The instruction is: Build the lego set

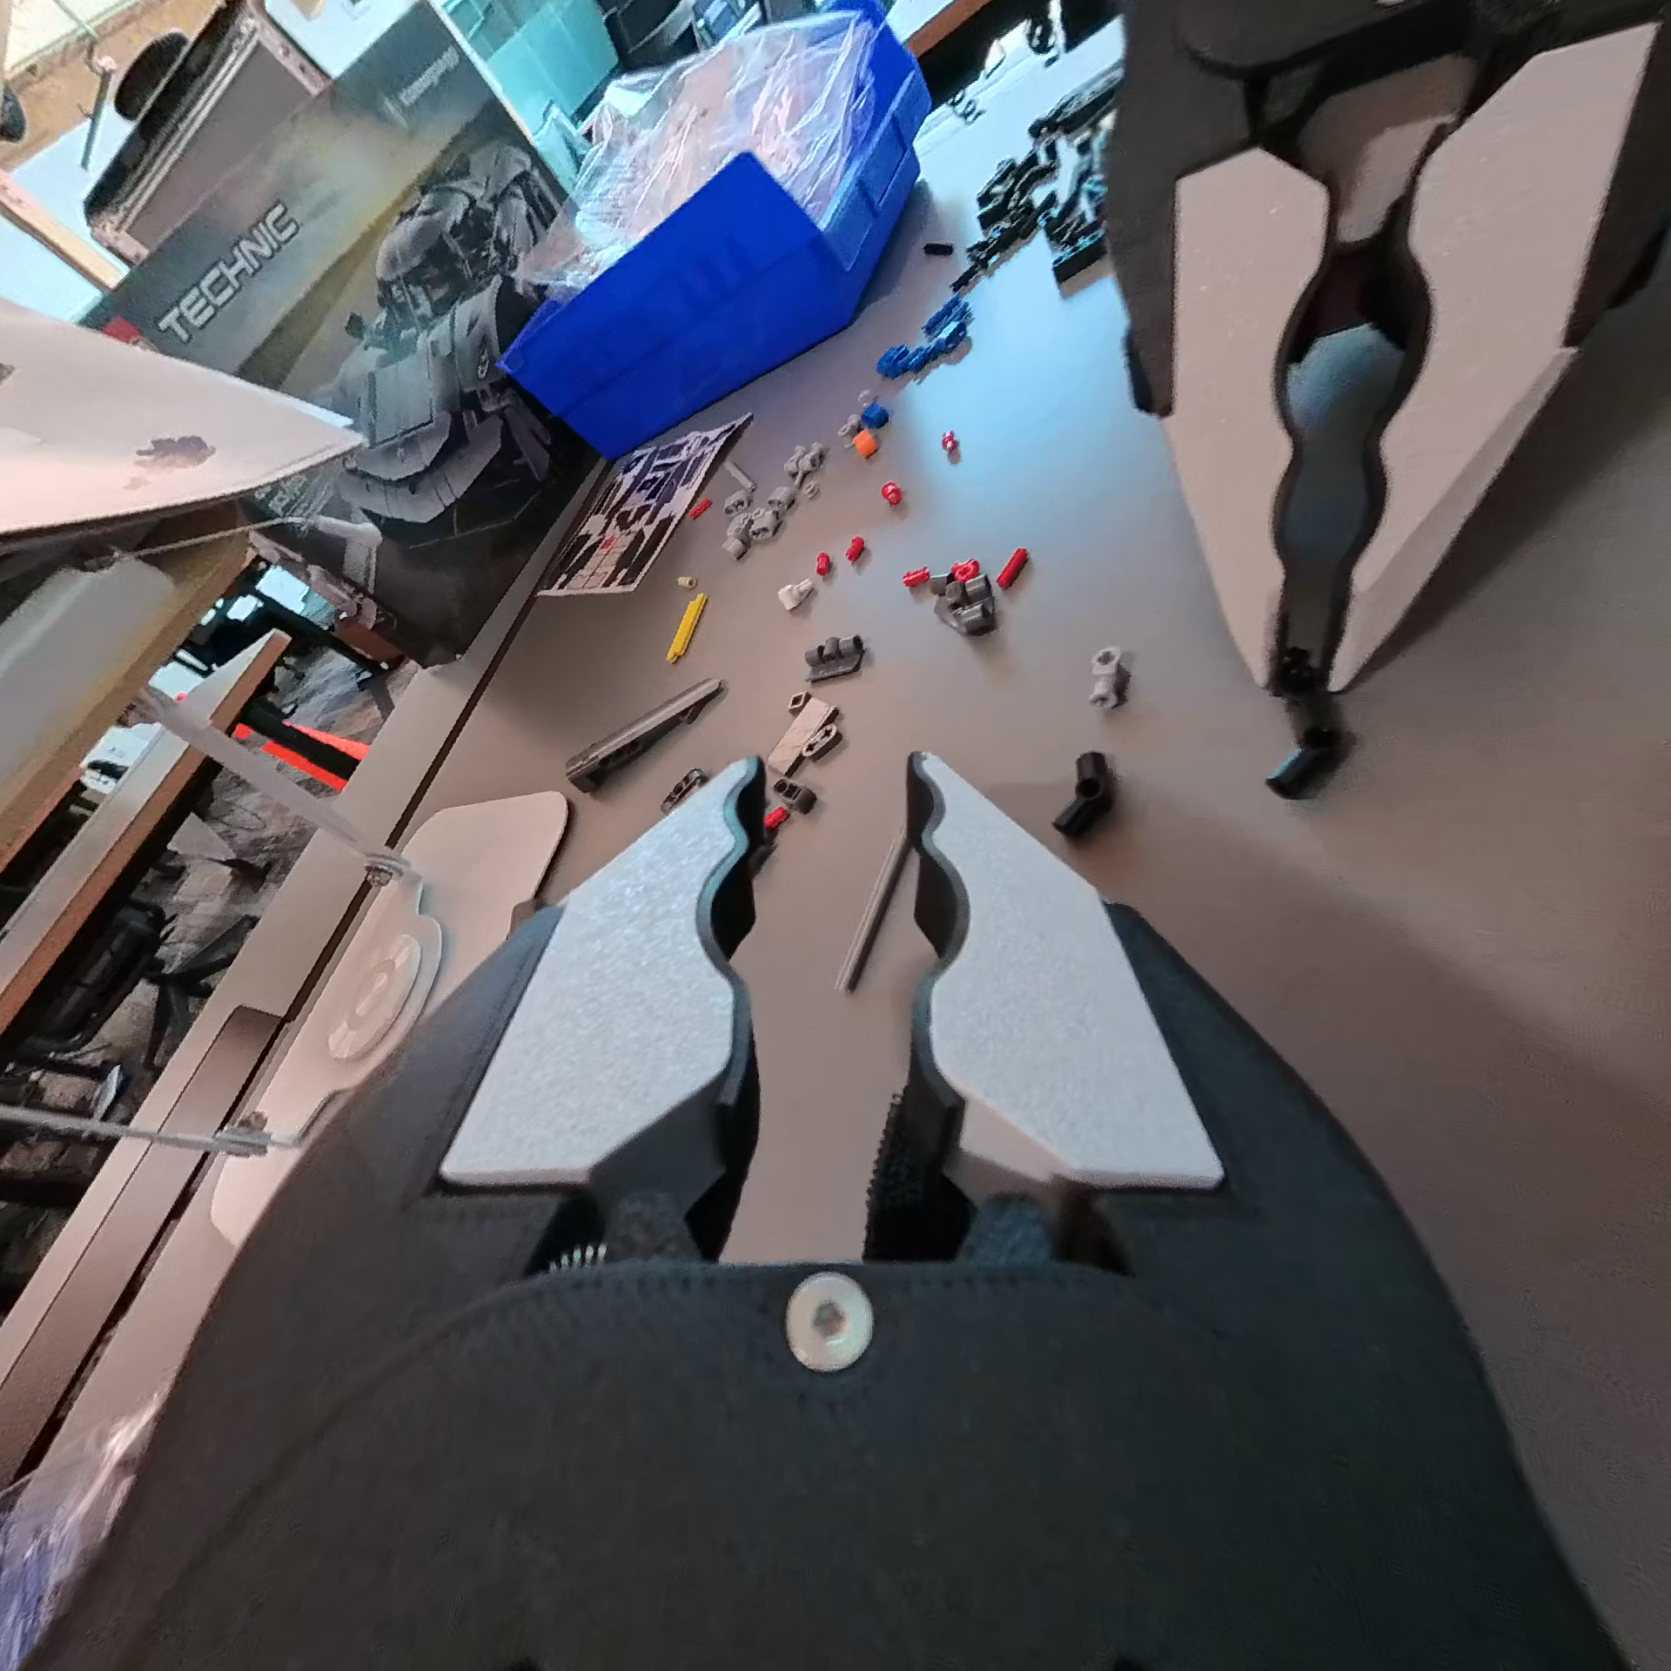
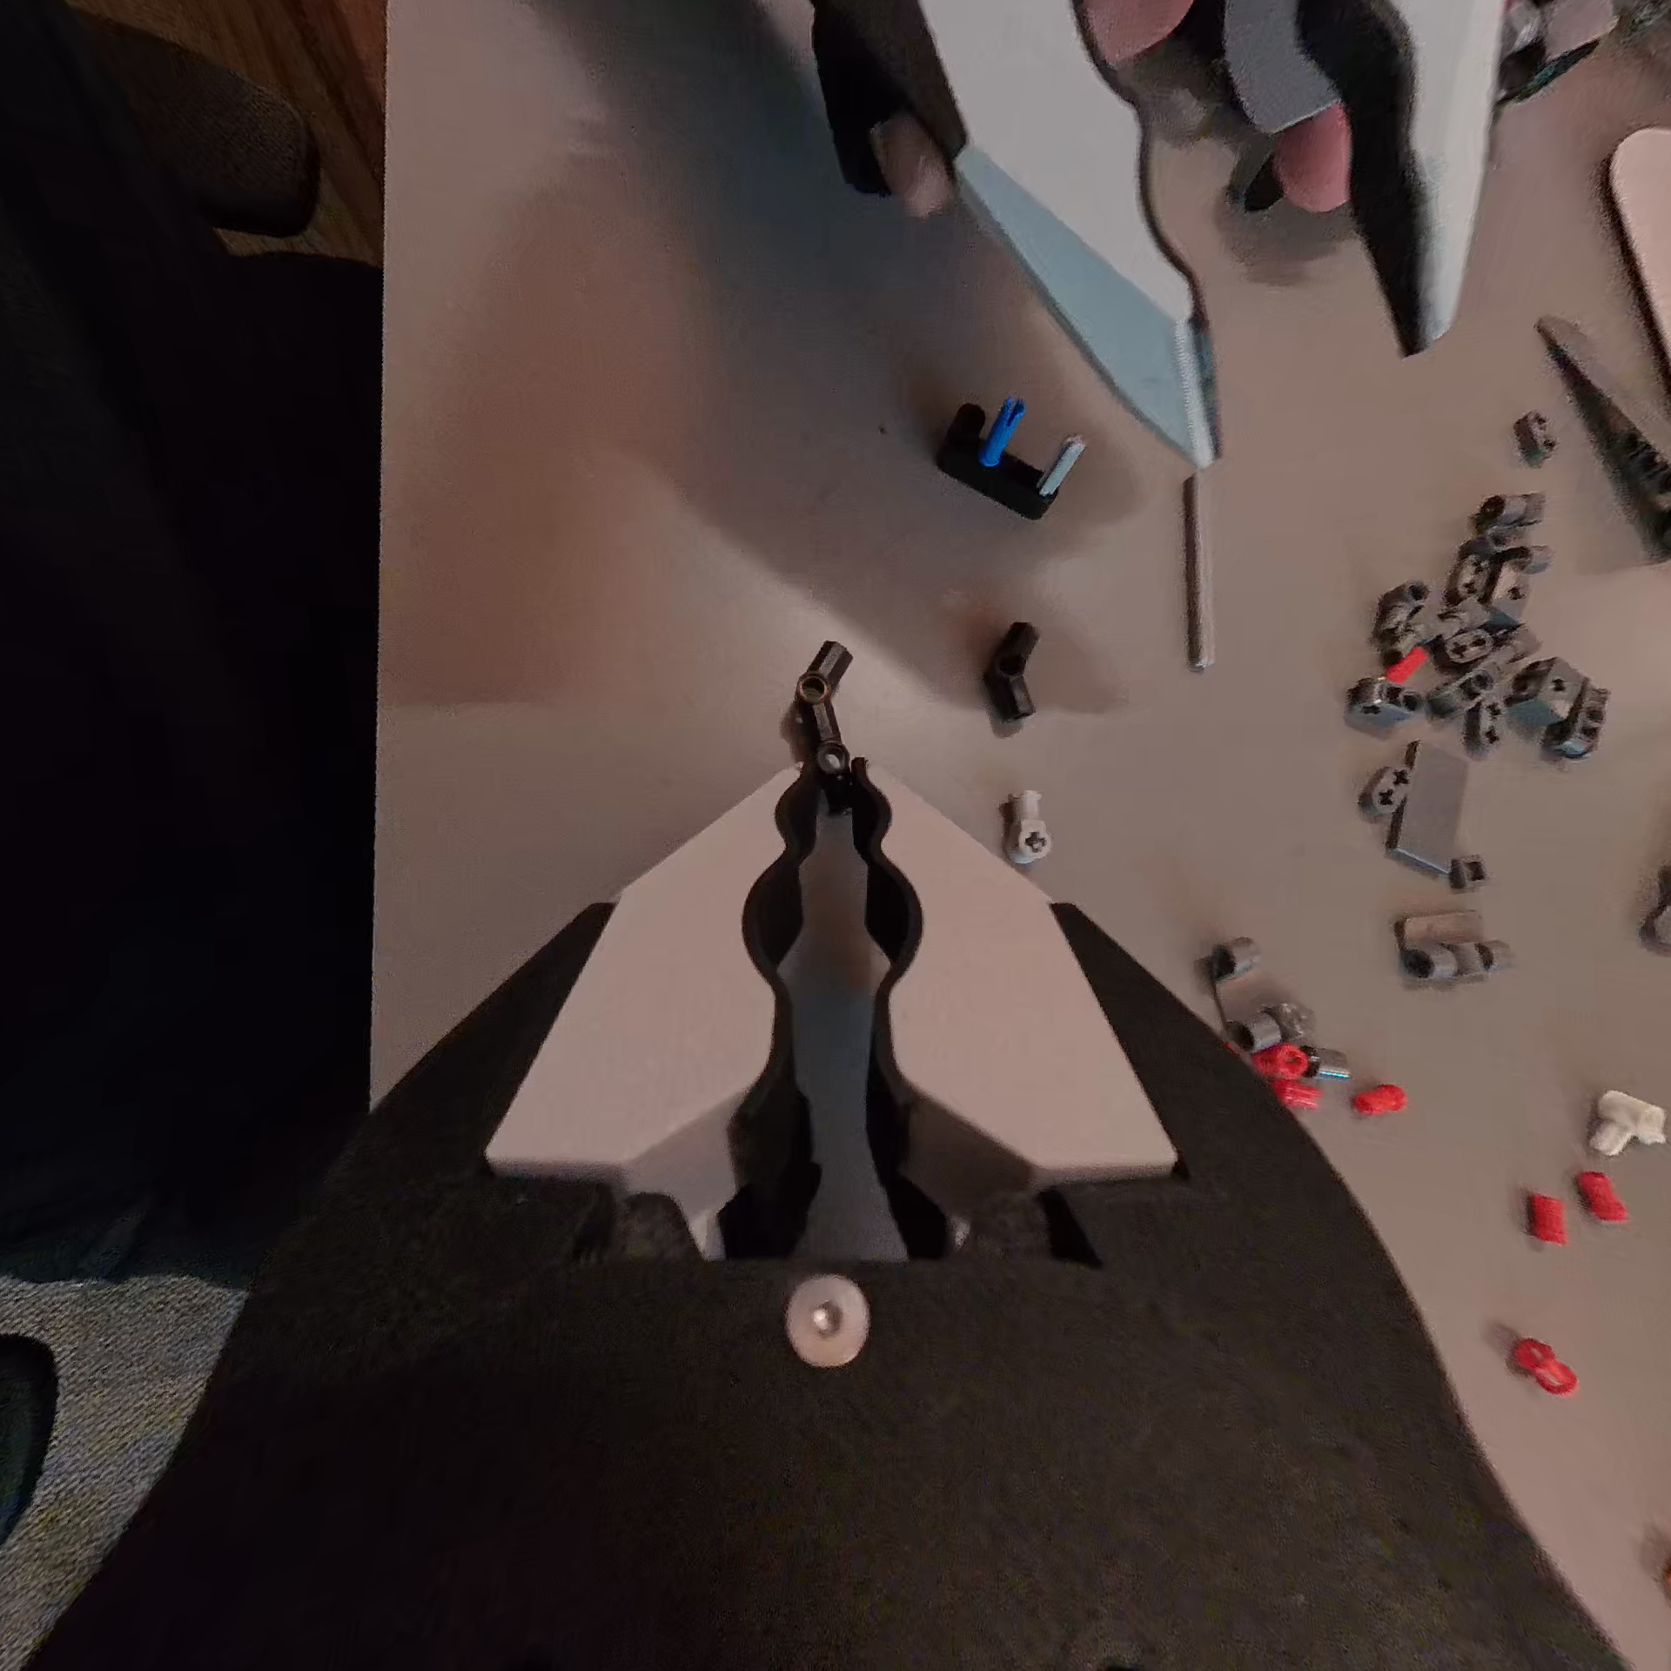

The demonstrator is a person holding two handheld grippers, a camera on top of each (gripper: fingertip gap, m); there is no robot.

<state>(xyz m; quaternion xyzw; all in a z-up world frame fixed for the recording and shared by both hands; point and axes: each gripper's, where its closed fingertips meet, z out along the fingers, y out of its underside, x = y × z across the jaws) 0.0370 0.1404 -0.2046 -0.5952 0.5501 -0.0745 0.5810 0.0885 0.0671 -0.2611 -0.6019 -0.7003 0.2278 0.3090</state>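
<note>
while the right gripper [image 2: 836, 769] pinches a black angled connector [image 2: 821, 701] at its tips, long axis running on toward twelve o'clock; the left gripper [image 1: 832, 778] hangs parted and empty, a thin grey axle [image 1: 873, 913] lying beside its right finger.

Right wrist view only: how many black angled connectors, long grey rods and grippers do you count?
Black angled connectors: 2, one shut in the right gripper, one lying loose
Long grey rods: 1
Grippers: 2, the right gripper and the left gripper
Total: 5
</note>
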